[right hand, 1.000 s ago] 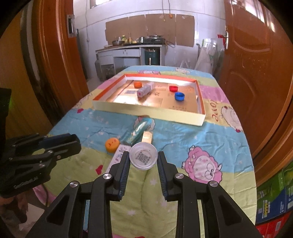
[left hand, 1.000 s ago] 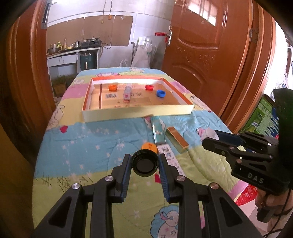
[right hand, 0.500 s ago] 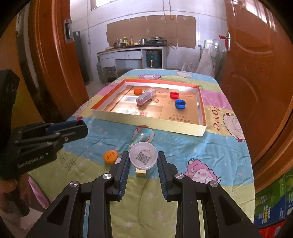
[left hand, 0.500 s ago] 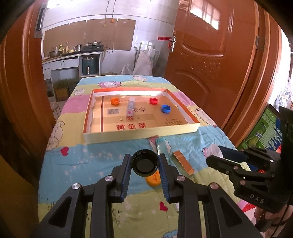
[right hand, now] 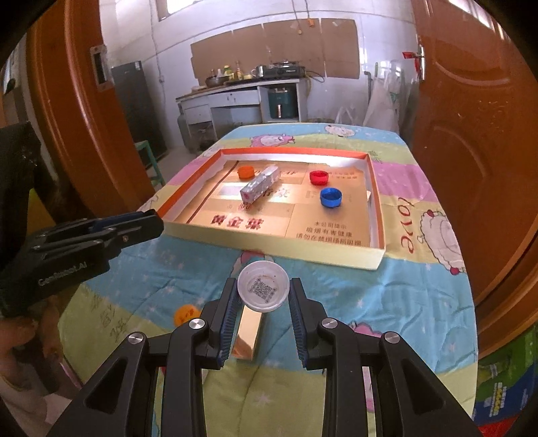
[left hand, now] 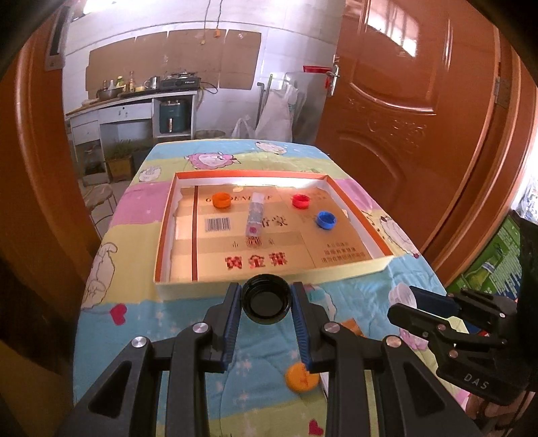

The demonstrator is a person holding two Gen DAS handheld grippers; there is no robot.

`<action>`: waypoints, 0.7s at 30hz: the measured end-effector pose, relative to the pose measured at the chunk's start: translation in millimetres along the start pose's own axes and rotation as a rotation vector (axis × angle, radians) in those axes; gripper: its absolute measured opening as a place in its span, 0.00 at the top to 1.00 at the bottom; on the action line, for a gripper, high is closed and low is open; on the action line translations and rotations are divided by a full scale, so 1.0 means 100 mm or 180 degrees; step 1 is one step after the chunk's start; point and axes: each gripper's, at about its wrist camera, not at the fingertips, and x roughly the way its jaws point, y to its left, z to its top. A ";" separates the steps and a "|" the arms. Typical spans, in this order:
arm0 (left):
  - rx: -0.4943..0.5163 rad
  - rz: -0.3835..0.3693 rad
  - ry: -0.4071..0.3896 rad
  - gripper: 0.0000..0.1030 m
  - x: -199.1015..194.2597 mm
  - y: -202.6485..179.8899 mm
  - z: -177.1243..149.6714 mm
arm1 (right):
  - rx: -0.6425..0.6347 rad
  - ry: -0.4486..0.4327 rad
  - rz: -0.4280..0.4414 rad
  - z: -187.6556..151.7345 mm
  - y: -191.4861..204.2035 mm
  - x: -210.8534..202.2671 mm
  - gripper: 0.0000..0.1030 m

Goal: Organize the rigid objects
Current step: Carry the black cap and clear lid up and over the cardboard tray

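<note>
Black cap (left hand: 265, 299) is pinched by the left gripper (left hand: 265, 314); white cap (right hand: 263, 286) is pinched by the right gripper (right hand: 262, 302). Beyond both, the cardboard tray (left hand: 275, 280) is seen holding three coloured caps.

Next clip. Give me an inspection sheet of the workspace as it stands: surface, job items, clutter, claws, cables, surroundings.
Surface: table under a cartoon-print cloth; a shallow cardboard tray lies on it.
Job's things: in the tray an orange cap, red cap, blue cap and a small patterned box. On the cloth outside it, another orange cap and a gold box.
Clutter: nothing seen.
Claws: left claw shut on a black cap; right claw shut on a white cap; both near the tray's front wall.
Cables: wires hang on the far wall.
Surroundings: kitchen counter with cookware, wooden doors.
</note>
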 end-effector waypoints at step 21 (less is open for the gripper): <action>-0.0114 0.0138 0.0059 0.71 0.67 0.29 0.69 | 0.0076 0.0072 0.0063 0.74 -0.28 0.57 0.70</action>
